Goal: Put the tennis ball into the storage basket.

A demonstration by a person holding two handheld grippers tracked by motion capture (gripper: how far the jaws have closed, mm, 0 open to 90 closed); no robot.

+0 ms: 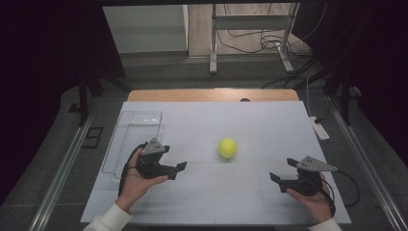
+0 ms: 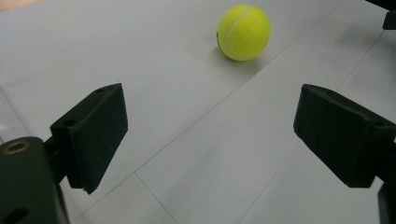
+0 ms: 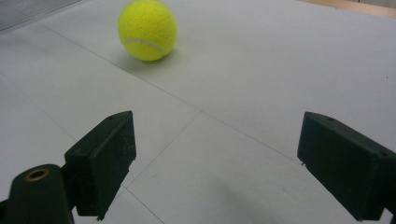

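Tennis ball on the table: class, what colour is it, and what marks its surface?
Yellow-green tennis ball with a white curved seam, clearest in the right gripper view.

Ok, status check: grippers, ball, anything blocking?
Left gripper open, empty. Right gripper open, empty. Tennis ball loose on the table, between both, untouched. Path clear; clear tray off left.

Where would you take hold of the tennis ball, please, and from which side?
Grip the ball across its middle, widest part, since a sphere slips off-centre. It lies free on the table, so the left hand-held gripper, open and already facing it, could probably come in level from the ball's left.
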